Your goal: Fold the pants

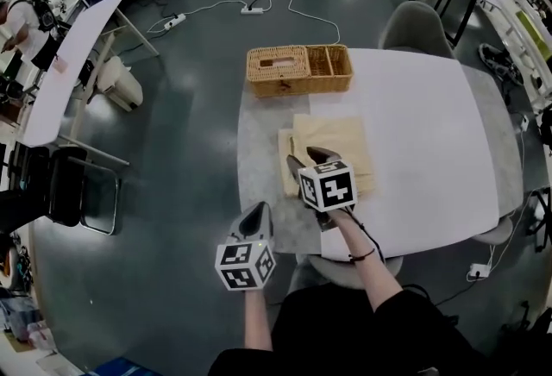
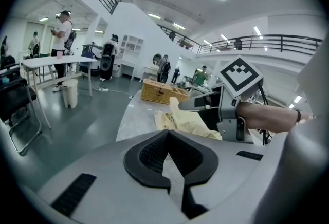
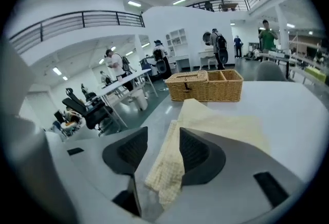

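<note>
Pale yellow pants [image 1: 345, 141] lay partly folded, an edge loose inside the wide-open right gripper [image 1: 309, 159] (left gripper [image 1: 256, 212] closed, empty), so the next fold probably needed a firm grip.

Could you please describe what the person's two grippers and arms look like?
Both the left gripper and right gripper have grey bodies with two pointed jaws lined in black ribbed pads. Each carries a white cube printed with black square markers. The forearms are bare below a dark top, and a thin black band circles the right wrist.
</note>
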Motion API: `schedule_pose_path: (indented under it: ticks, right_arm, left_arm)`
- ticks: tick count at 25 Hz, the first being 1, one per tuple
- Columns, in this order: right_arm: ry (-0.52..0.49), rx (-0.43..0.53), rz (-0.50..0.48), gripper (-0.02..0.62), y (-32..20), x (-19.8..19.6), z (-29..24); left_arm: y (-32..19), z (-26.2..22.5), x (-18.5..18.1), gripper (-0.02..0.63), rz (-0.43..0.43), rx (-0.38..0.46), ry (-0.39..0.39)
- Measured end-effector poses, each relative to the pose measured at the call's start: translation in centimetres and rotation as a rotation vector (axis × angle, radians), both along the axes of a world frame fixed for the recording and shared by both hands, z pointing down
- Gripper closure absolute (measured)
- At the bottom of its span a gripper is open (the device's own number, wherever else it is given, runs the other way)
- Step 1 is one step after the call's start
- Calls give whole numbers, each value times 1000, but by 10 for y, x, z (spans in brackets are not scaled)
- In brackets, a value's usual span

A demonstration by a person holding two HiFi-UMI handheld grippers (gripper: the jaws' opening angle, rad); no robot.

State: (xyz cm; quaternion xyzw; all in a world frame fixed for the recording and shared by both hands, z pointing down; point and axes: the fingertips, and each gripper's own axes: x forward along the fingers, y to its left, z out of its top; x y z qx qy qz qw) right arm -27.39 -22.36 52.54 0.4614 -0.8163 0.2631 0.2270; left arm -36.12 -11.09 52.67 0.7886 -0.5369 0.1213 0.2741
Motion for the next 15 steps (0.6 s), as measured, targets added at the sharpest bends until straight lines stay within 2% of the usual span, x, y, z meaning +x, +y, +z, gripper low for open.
schedule_pose_path:
  ticks: [3,5,10,15]
  right_arm:
    - [-203,-48,-65,433,12,4,-13]
    - [-278,-40,-95,488,19,14,-24]
    - [-335,24,-123,548,29,55,-45]
    - [-370,105,-130,571,41,101,-68]
  left_arm:
    - [-2,-7,13,598,13,10,-15]
    - [-4,-14,22,598,18,23,-25]
    - [-8,-33,47,598,30,66,-48]
    - [-8,-52,74,598,39,124,-74]
